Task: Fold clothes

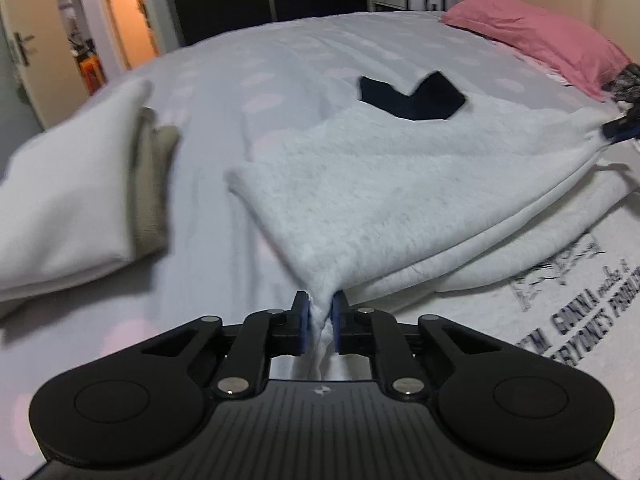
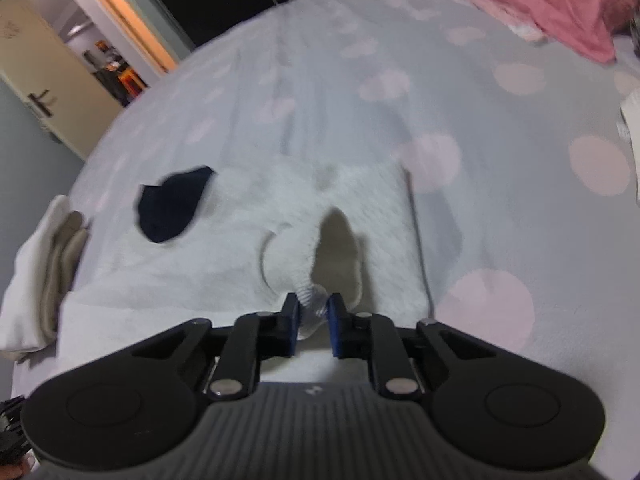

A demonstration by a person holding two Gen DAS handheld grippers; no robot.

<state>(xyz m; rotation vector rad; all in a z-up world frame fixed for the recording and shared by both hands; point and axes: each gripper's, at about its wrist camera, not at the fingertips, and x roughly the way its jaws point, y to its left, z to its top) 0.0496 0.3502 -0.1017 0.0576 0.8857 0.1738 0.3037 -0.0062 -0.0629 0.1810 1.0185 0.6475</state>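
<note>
The white fleecy sweatshirt lay spread across the middle of the left wrist view, on the pale spotted bedspread. At the bottom centre of that view the left gripper had its fingers clamped on a corner of the garment. In the right wrist view the right gripper, bottom centre, pinched the ribbed edge of the same sweatshirt. A dark sock rested just beyond the fleece, folded pale clothes lay at the left, and a pink pillow lay upper right.
</note>
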